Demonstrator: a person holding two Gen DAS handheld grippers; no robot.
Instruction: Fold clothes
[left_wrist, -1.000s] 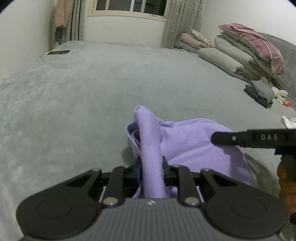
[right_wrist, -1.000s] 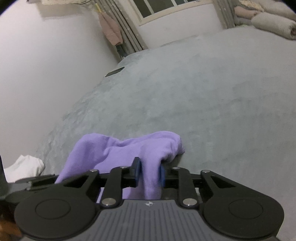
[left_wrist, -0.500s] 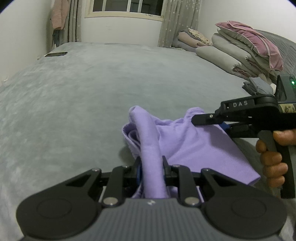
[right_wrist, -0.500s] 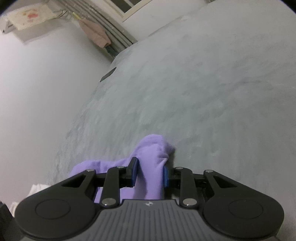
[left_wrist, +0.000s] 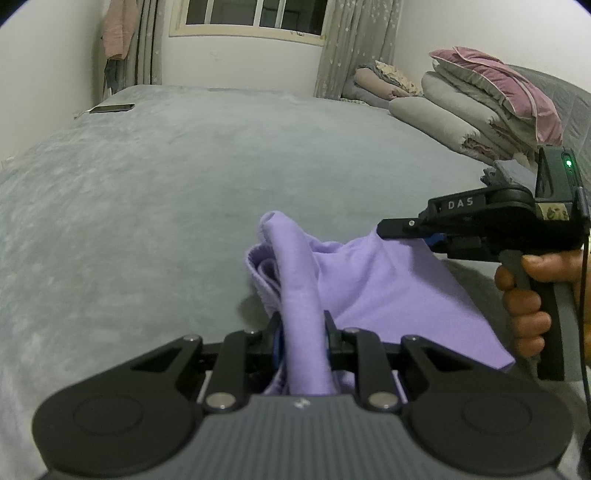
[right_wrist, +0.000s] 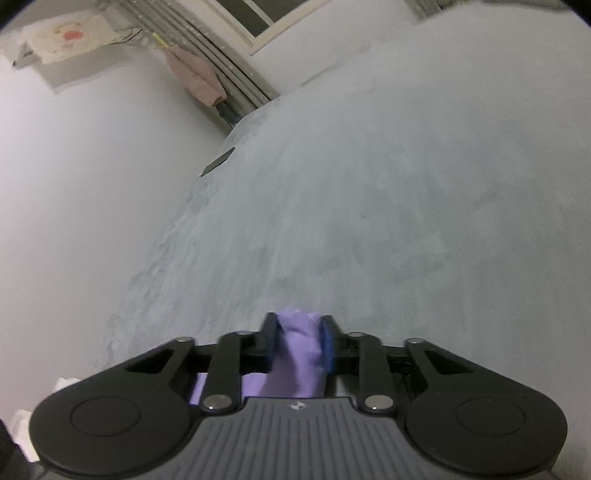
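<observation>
Bedding in grey covers the bed (left_wrist: 184, 192), and the purple garment (left_wrist: 376, 288) is carried low over its near edge, spread between both grippers. From the left gripper (left_wrist: 301, 332), pinched shut on a rolled edge, the cloth runs toward two o'clock to the right gripper (left_wrist: 424, 236), whose jaws are closing with a bunched corner between them (right_wrist: 299, 343). The garment's long axis lies along that line. Open bed is seen at twelve o'clock; stacked quilts (left_wrist: 480, 110) sit at two o'clock, a phone (left_wrist: 112, 108) at ten, both well apart.
</observation>
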